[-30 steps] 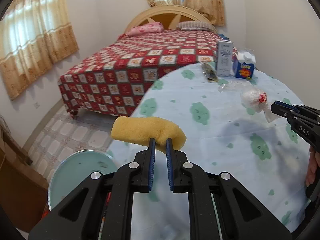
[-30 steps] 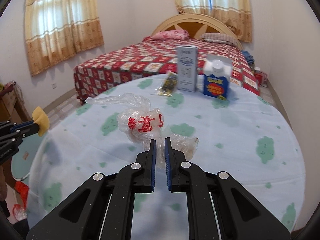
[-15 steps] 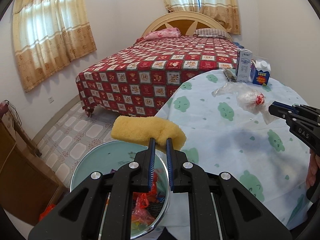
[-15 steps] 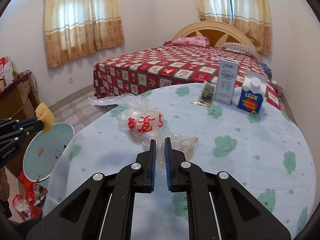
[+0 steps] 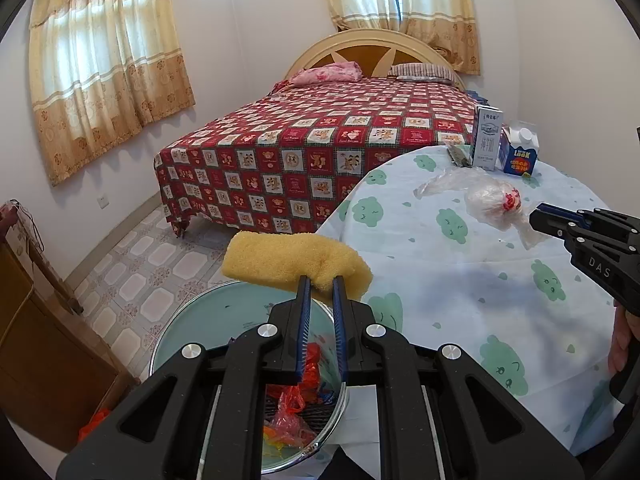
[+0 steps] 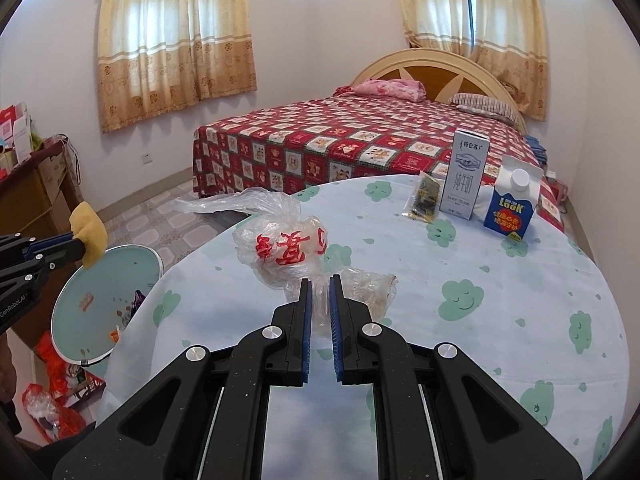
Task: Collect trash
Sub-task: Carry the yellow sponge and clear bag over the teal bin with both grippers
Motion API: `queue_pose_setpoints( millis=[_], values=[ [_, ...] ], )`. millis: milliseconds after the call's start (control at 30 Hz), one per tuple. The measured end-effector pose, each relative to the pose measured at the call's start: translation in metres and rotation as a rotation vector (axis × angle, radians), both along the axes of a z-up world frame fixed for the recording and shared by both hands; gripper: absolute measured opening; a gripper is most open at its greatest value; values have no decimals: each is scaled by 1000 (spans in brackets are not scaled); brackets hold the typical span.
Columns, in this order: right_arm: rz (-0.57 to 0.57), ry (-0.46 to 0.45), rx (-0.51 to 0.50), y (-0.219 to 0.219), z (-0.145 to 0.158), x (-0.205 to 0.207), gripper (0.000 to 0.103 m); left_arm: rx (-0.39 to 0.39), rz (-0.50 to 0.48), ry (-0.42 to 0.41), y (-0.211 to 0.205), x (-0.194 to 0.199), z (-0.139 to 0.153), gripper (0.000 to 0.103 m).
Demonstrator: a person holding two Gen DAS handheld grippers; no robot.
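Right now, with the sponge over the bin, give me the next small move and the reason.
Probably open the left tool and let the yellow sponge drop. It is clamped between the fingers, and the open trash bin sits below it beside the table, red wrappers already inside. The right tool holds the clear plastic bag, likely next.

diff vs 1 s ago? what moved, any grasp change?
The left gripper carried the yellow sponge off the table edge to above the open trash bin, now seen under it. No grasp change: it stays shut on the sponge, and the right gripper stays shut on the clear plastic bag. Both cartons and the small packet sit unmoved.
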State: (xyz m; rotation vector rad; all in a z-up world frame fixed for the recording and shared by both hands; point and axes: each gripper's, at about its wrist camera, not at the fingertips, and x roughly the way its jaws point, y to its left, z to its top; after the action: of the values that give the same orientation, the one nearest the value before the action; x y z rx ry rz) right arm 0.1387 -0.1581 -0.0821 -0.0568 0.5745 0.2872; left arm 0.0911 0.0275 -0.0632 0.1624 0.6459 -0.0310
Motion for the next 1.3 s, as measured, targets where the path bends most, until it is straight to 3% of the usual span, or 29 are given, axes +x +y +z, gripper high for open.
queue_pose_setpoints(
  millis=[1300],
  values=[
    [137,-23,-40,65,6,-2,10,19,100,-5,58,-20,-2,11]
  ],
)
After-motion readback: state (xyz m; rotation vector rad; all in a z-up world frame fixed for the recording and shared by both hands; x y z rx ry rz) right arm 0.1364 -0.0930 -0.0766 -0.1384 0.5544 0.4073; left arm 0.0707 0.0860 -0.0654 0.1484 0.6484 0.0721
